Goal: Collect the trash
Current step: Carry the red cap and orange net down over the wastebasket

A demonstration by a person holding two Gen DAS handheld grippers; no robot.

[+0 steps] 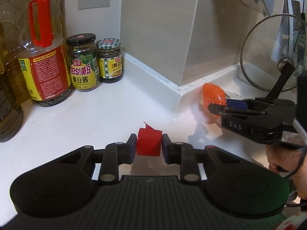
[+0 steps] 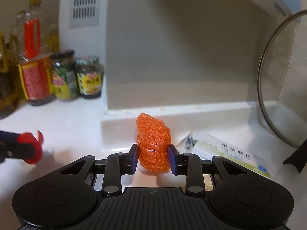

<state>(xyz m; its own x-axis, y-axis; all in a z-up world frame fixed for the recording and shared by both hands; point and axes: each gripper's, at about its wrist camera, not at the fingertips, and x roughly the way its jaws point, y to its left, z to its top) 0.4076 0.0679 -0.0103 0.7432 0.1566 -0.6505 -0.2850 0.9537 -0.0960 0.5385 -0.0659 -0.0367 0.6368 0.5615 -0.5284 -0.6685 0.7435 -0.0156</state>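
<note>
1. Left hand-held gripper clamped on red plastic scrap, just above white surface.
2. Right hand-held gripper pinching orange mesh wad, near wall base, right of jars.

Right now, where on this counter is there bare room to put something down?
Bare counter lies open between the sauce jars and the left gripper. It is crowded at the left by the oil bottles, and at the right around the glass lid and paper box.
</note>
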